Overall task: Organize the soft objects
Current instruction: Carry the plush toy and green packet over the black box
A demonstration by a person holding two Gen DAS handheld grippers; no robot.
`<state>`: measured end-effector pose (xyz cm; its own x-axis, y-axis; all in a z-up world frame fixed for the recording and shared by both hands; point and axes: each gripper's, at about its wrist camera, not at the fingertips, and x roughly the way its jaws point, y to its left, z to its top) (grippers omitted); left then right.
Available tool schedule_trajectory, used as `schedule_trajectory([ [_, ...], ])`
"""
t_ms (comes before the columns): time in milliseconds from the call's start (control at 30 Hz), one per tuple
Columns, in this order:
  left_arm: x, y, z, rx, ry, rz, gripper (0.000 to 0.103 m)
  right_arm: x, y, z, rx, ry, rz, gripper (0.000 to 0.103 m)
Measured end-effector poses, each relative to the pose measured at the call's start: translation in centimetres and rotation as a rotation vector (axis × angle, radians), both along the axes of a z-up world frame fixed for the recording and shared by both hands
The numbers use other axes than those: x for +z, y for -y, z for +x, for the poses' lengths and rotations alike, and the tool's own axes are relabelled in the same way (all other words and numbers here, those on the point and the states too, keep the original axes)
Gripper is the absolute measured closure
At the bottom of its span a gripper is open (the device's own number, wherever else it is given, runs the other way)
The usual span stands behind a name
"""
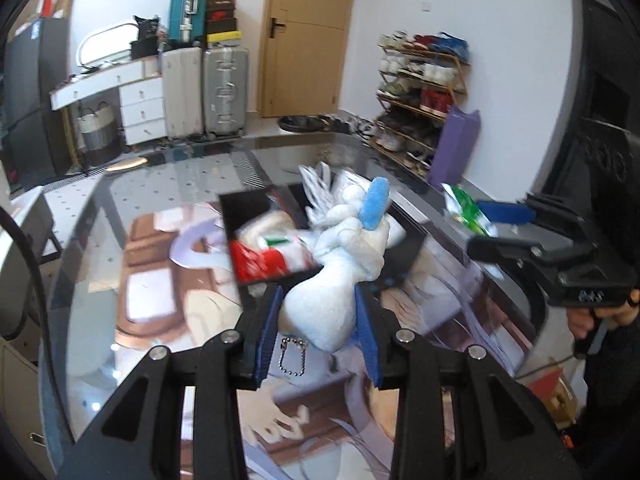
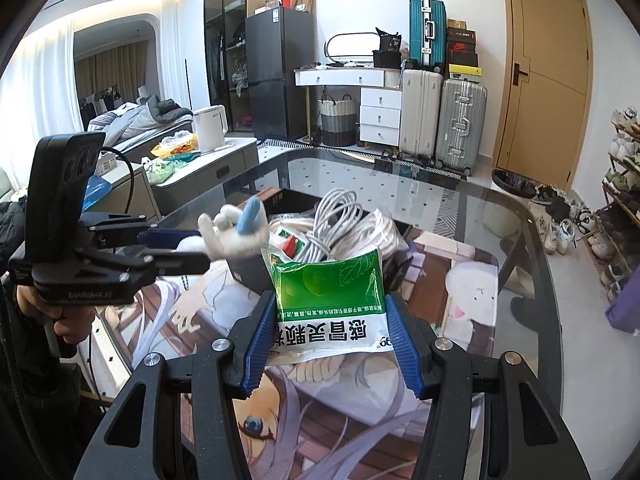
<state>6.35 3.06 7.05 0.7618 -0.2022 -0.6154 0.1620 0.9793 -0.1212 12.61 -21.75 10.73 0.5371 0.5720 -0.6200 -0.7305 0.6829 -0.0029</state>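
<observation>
- The white plush toy (image 1: 340, 272) sits between the two blue pads of the left claw (image 1: 318, 332); both pads press its lower body, so this claw is clenched on it.
- The toy's upper part, with a blue piece (image 1: 375, 204) on it, sticks out forward past the fingertips, and a small ball chain (image 1: 292, 356) hangs under it, near the left pad.
- In the right wrist view the same toy (image 2: 234, 236) is lifted above the surface, just beside the black box.
- The green and white packet (image 2: 330, 304) is held in the right claw (image 2: 330, 340); the blue pads press on its two side edges, and its green half stands up beyond the fingertips.
- In the left wrist view this packet (image 1: 466, 208) hangs at the tip of the right claw, to the right of the box.
- The black box (image 1: 256, 236) lies directly ahead of both claws on the surface; it holds coiled white cable (image 2: 340, 220) and a red and white pack (image 1: 264, 260).
- The surface (image 2: 460, 208) is glass over a printed cartoon mat (image 2: 320, 420).
- A person's hand (image 2: 60, 312) grips the handle of the left claw.
</observation>
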Motion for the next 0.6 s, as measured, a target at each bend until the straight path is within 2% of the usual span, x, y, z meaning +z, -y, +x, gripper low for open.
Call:
schedule_trajectory([
  [300, -0.4, -1.7, 4.5, 0.104, -0.005, 0.000, 0.068, -0.3, -2.5, 2.4, 0.007, 0.018, -0.017, 0.048],
  [600, -1.8, -1.9, 8.1, 0.125, -0.032, -0.003, 0.068, -1.5, -5.4, 5.7, 0.004, 0.037, -0.048, 0.048],
])
